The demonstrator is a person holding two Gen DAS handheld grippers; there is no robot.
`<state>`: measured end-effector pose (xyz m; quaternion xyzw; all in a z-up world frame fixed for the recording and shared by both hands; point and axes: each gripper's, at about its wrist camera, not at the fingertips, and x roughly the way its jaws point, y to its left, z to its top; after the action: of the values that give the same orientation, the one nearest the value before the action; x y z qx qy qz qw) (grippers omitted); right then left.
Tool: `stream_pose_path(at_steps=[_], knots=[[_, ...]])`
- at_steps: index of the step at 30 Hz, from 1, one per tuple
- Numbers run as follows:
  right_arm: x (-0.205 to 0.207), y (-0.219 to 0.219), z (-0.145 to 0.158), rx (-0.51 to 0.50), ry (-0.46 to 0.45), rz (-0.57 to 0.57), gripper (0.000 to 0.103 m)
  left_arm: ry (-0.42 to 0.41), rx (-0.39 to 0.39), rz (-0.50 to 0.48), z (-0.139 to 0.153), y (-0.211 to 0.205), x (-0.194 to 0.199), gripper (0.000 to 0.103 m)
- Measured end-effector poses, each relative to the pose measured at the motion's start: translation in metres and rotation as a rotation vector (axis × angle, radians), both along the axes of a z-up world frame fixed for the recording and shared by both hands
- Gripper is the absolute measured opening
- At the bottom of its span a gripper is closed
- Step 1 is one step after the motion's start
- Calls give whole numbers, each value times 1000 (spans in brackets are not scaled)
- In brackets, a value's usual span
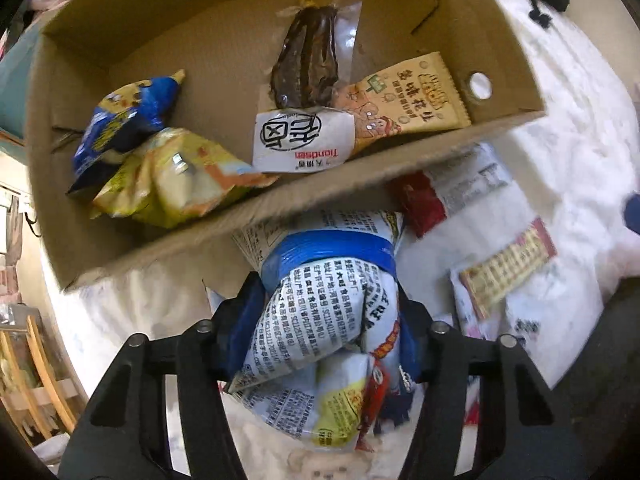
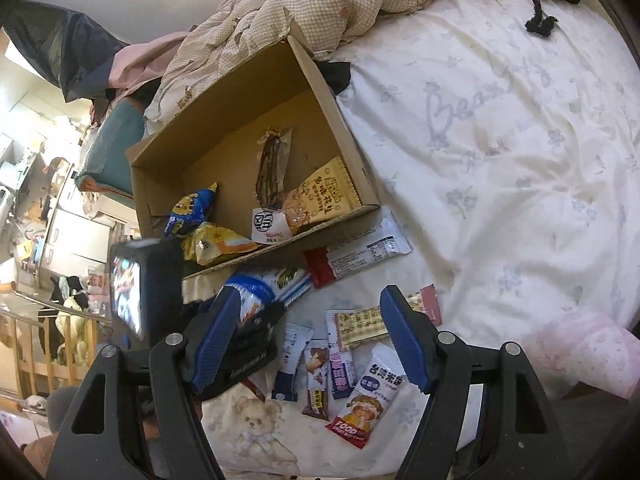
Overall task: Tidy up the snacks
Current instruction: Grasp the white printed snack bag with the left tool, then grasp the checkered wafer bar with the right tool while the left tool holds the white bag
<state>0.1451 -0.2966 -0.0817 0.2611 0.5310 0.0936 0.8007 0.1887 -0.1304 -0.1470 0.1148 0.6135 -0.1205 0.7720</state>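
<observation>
My left gripper (image 1: 330, 324) is shut on a white and blue snack bag (image 1: 320, 320) and holds it just in front of the near wall of a cardboard box (image 1: 360, 176). The box (image 2: 340, 120) lies on a bed and holds a blue bag (image 1: 120, 120), a yellow bag (image 1: 176, 176), a dark vacuum-packed snack (image 1: 308, 60), a white packet (image 1: 300, 140) and a tan peanut packet (image 1: 408, 100). My right gripper (image 2: 308, 340) is open and empty above several small snack packets (image 2: 340, 360) on the sheet. The left gripper and its bag (image 2: 256, 300) show in the right wrist view.
A red and white bar (image 2: 360, 256) lies by the box's near wall. A white floral bedsheet (image 2: 500, 140) spreads to the right. A checked quilt (image 2: 320, 4) is bunched behind the box. A wooden railing (image 2: 48, 344) and cluttered room lie beyond the bed's left edge.
</observation>
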Motion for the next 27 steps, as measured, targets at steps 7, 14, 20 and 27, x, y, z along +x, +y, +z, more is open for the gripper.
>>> stream_pose_path(at_steps=[7, 14, 20, 27], knots=[[0, 3, 5, 29, -17, 8, 75, -85, -64, 52, 47, 27, -35, 53], [-1, 3, 0, 52, 4, -2, 75, -137, -117, 77, 94, 68, -56, 53], [1, -7, -8, 66, 44, -48, 75, -211, -112, 219, 110, 132, -69, 54], [7, -7, -29, -8, 146, -66, 75, -255, -174, 379, 114, 173, -70, 54]])
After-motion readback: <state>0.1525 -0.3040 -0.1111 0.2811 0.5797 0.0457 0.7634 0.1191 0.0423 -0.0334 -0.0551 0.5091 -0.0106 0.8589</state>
